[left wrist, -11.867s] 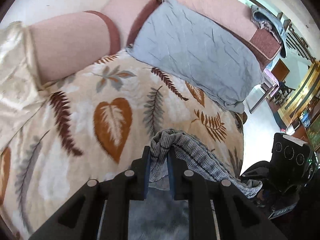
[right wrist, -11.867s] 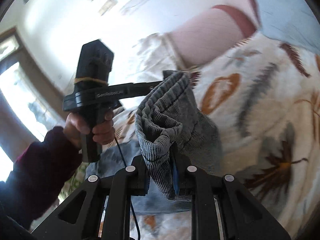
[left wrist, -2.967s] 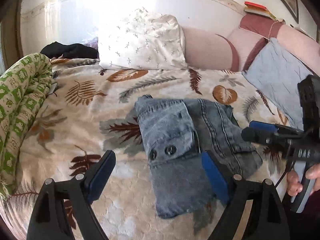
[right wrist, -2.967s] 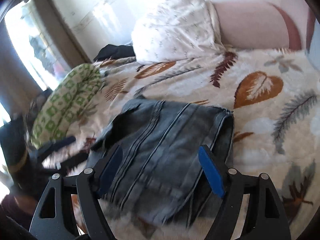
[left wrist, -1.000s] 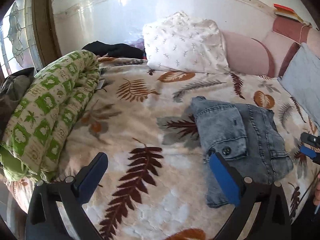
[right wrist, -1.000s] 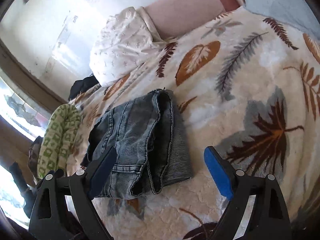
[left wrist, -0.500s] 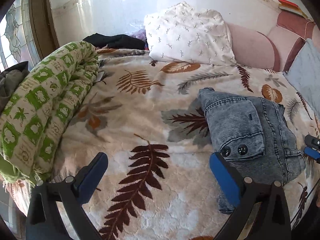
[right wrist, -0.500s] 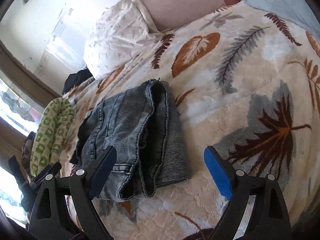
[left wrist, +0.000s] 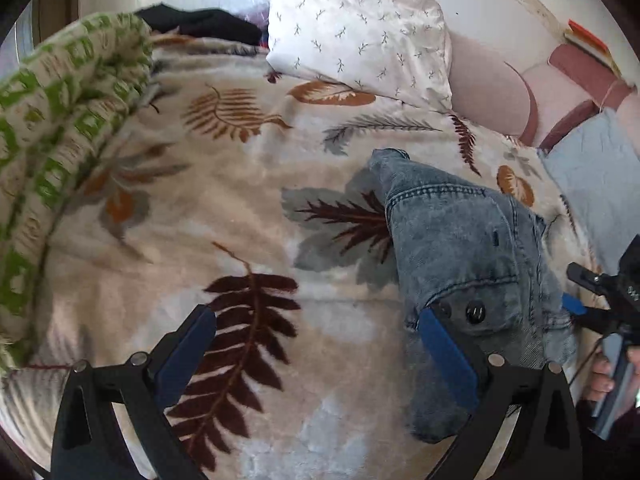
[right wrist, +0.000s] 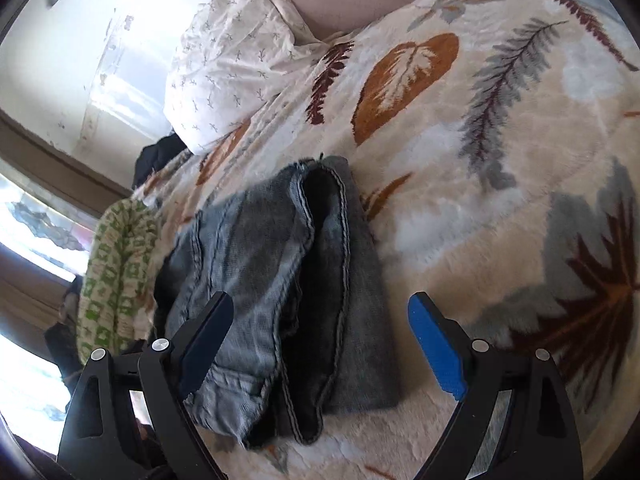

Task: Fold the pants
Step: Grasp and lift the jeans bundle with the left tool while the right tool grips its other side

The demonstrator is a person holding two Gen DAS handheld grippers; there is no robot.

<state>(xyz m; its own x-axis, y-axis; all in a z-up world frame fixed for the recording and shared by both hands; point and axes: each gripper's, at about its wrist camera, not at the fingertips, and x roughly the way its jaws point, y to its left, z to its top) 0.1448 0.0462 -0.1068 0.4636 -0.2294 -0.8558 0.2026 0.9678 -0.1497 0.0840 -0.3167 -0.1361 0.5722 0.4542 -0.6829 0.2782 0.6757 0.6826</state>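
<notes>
Now, folded pants [left wrist: 468, 248] lie on the leaf-print blanket [left wrist: 224, 208], both tools released.
Left gripper [left wrist: 316, 344] gapes wide at the left-wrist view's bottom, pants at centre right. Right gripper [right wrist: 320, 344] spreads empty at the right-wrist frame's bottom; the denim bundle sits lower centre, touching neither blue pad.

I am in a bedroom at home: I see a bed with a leafy blanket [left wrist: 248, 216] and a white pillow [left wrist: 360, 28].
</notes>
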